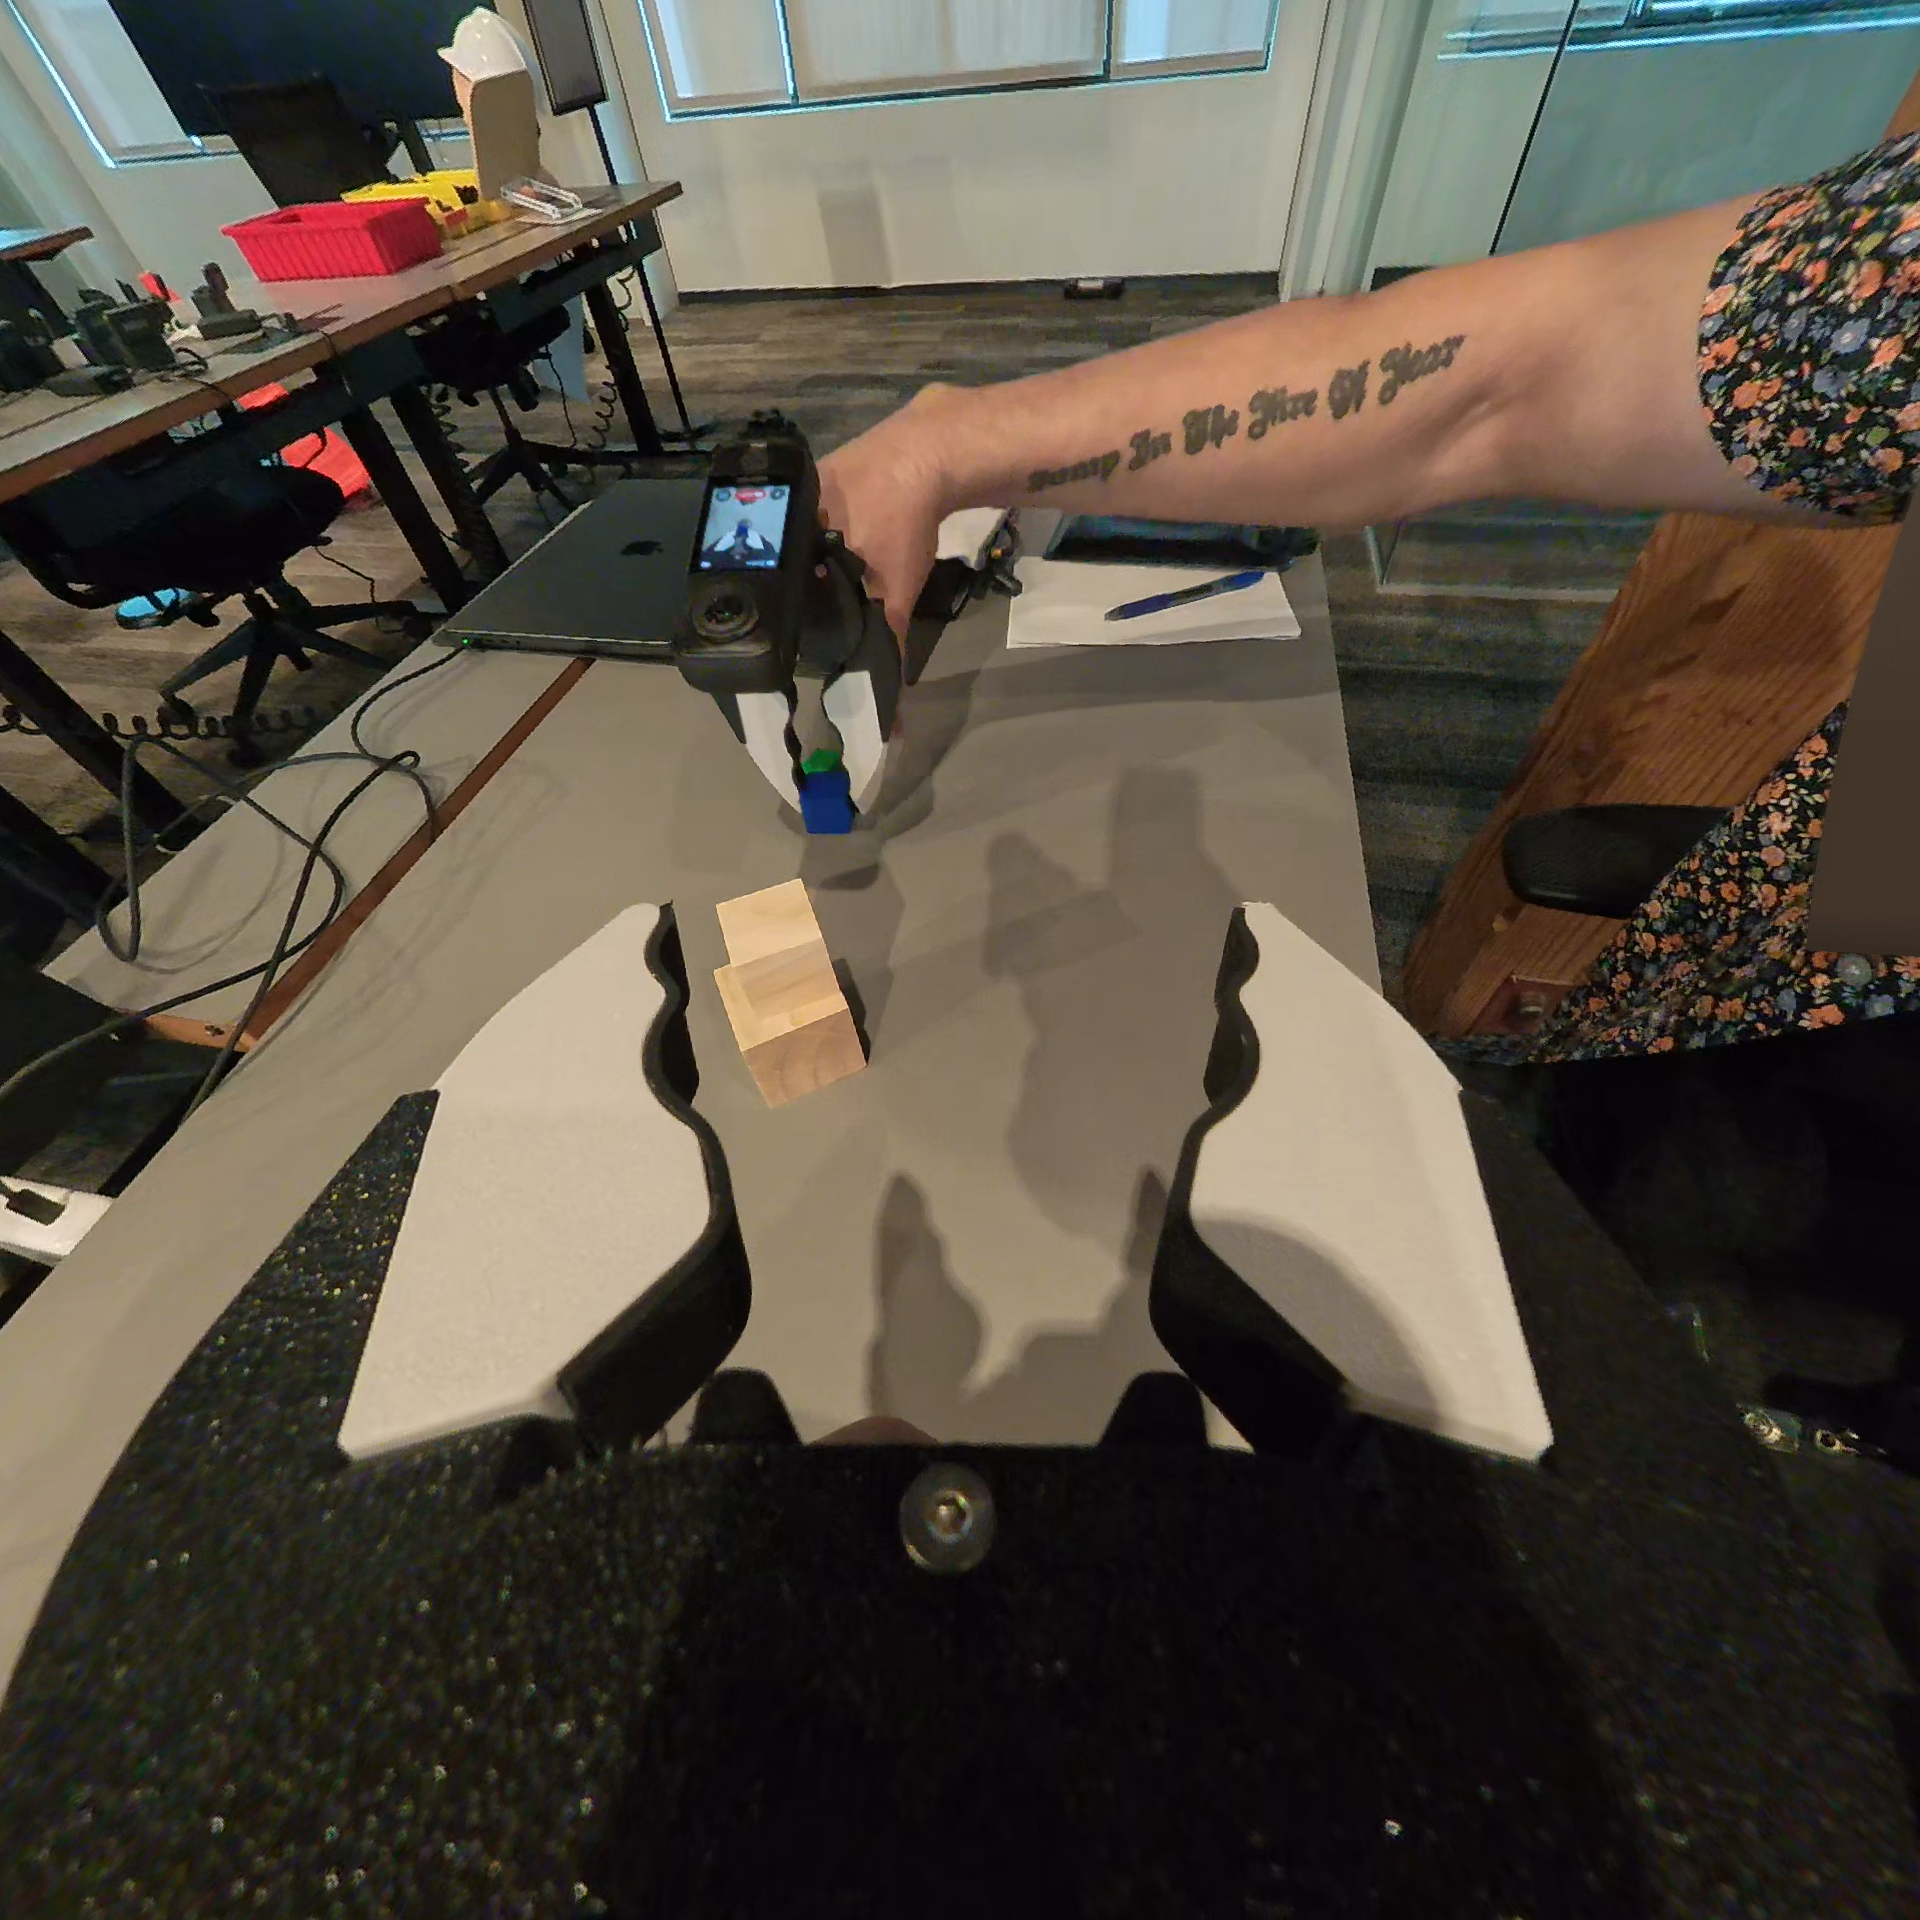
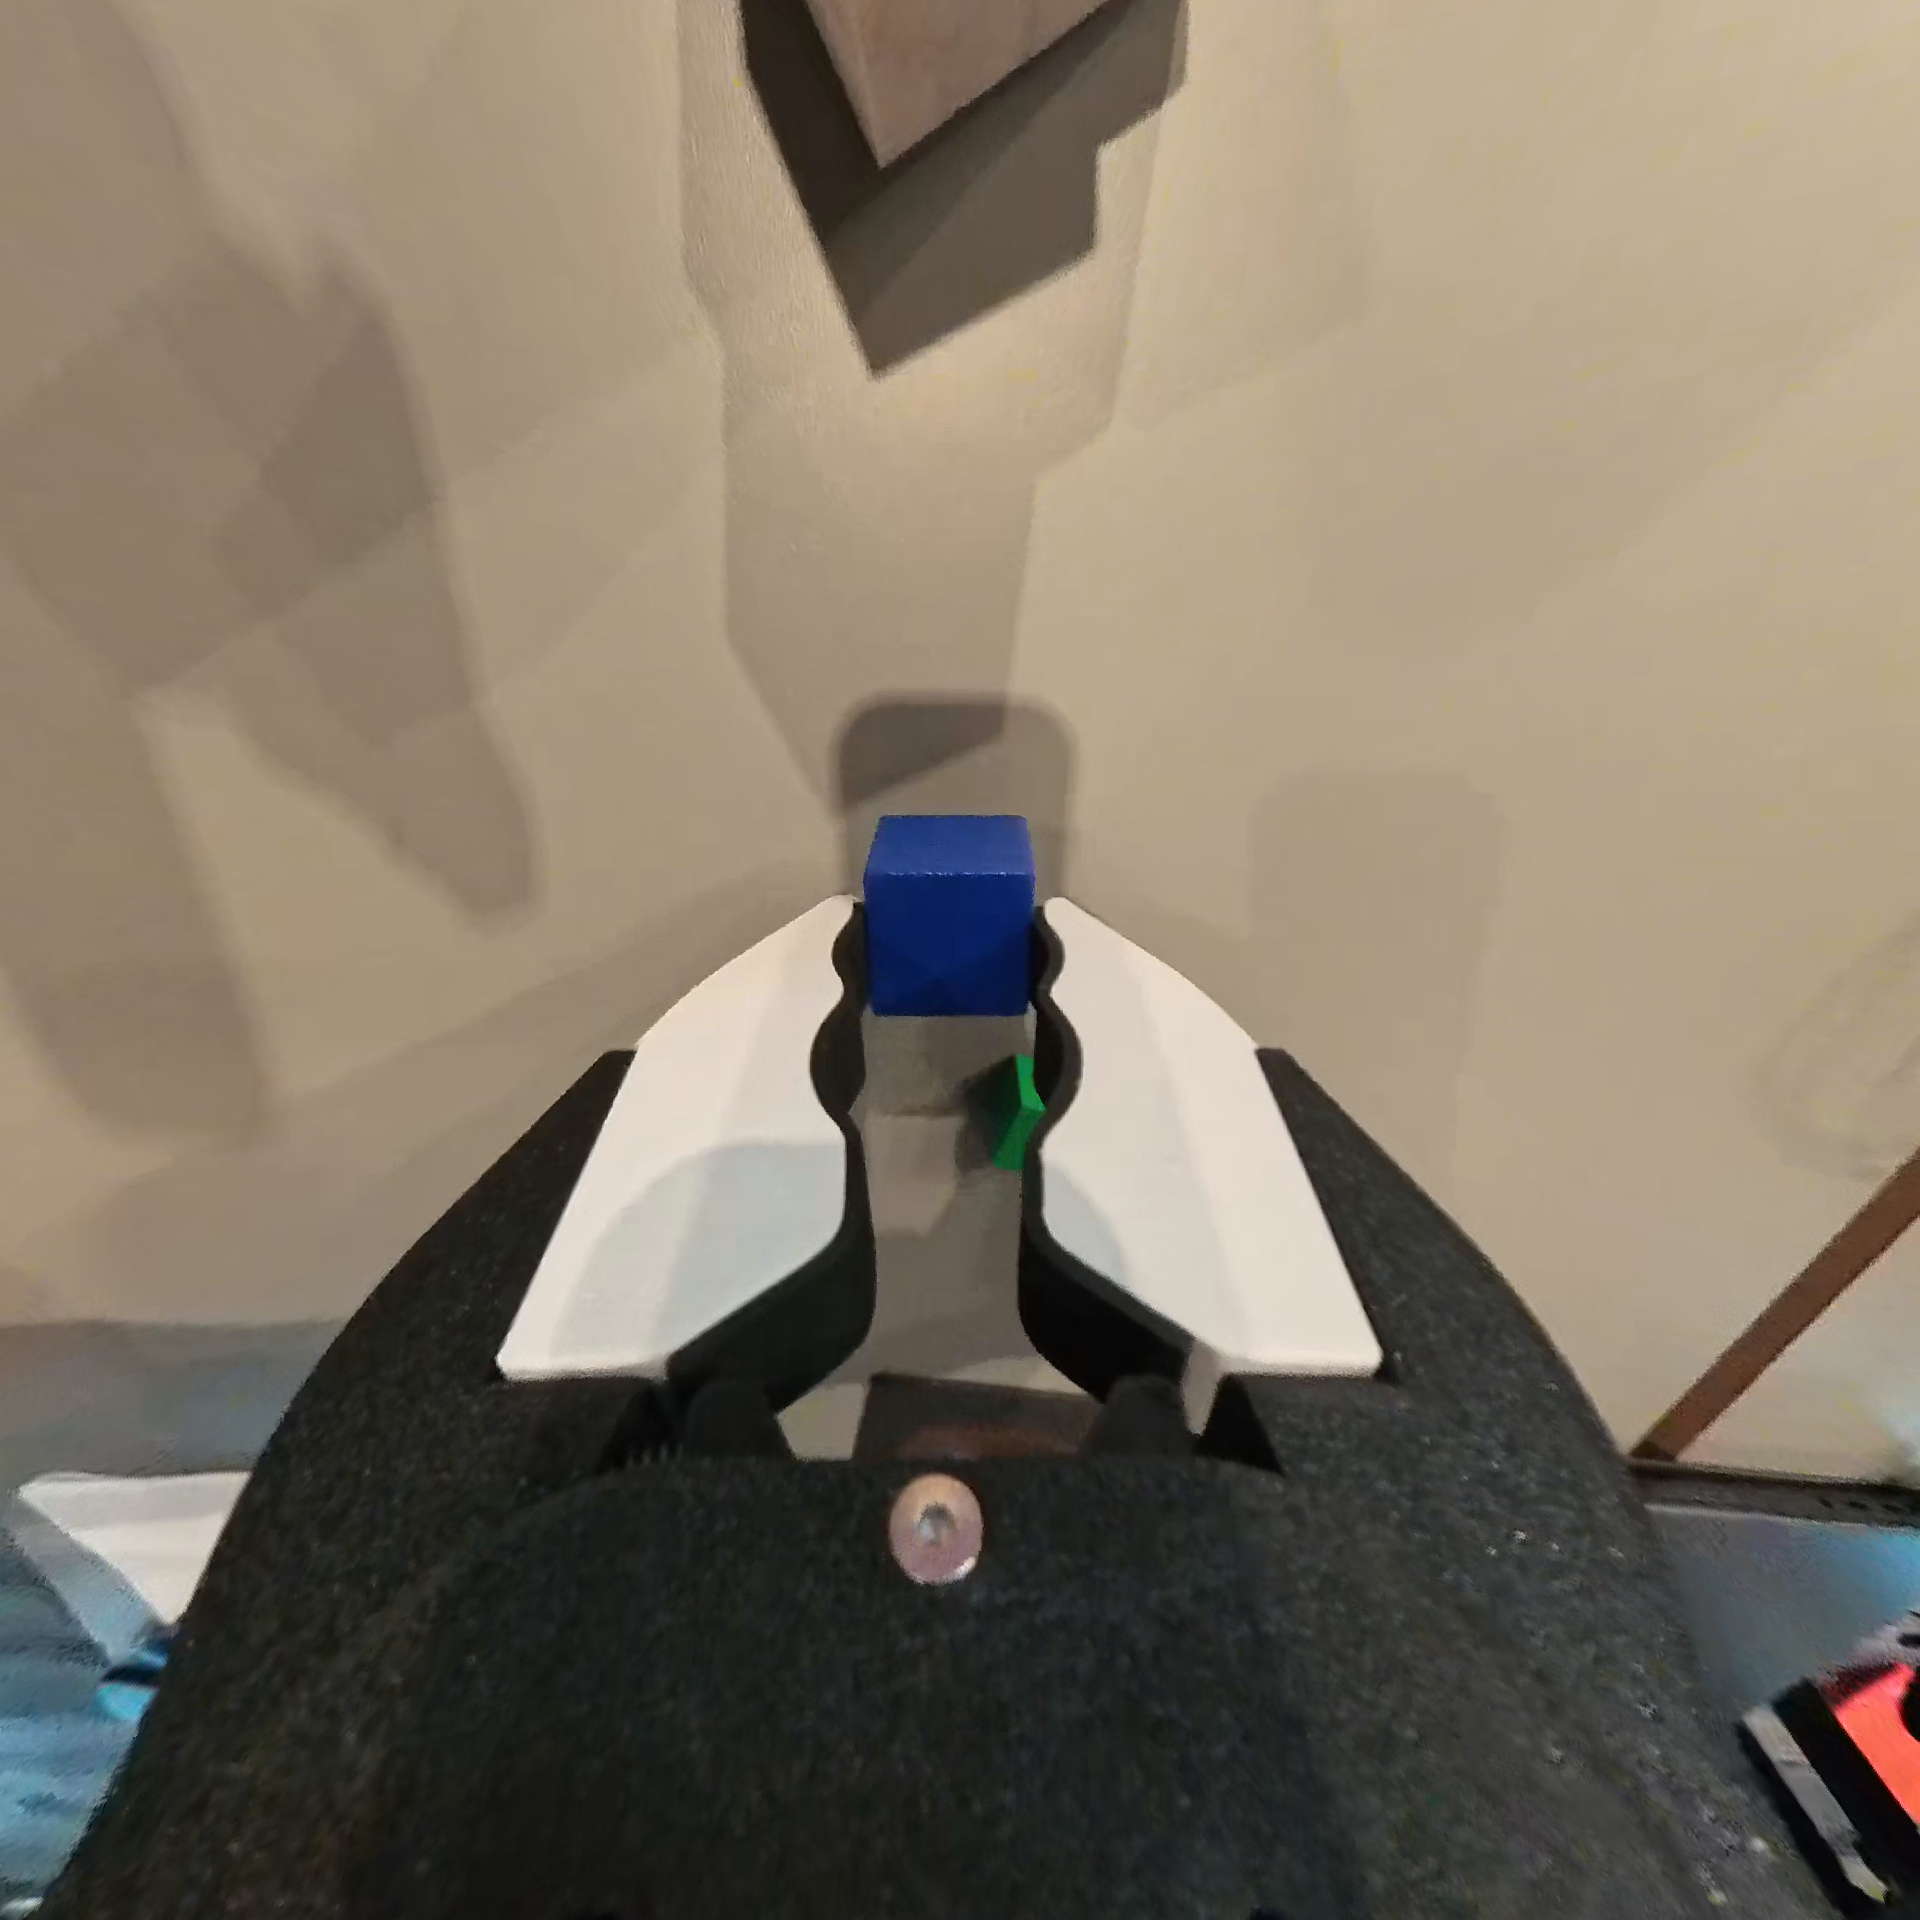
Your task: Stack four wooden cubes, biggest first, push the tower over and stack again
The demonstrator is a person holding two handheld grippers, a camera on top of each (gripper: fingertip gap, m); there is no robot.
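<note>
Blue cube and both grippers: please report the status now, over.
Right gripper shut on blue cube, green piece just behind the cube between the fingers. Left gripper open, empty, wooden blocks ahead on grey table. Nothing between them.

Colours on the grey table point(image 1: 1091, 852)

A blue cube point(image 2: 949, 914), green piece point(image 2: 1013, 1114) and pale wooden blocks point(image 1: 795, 997) are seen.

**Both grippers low over the table, one spread, one pinched**

Left gripper point(image 1: 951, 925): fingers spread wide, nothing between them, pointing forward and down. Right gripper point(image 2: 948, 935): fingers drawn close, tips clamped on something small, tilted steeply down. Right hand point(image 1: 894, 520) grips its handle from behind; bare forearm point(image 1: 1299, 416) stretched out across.
</note>
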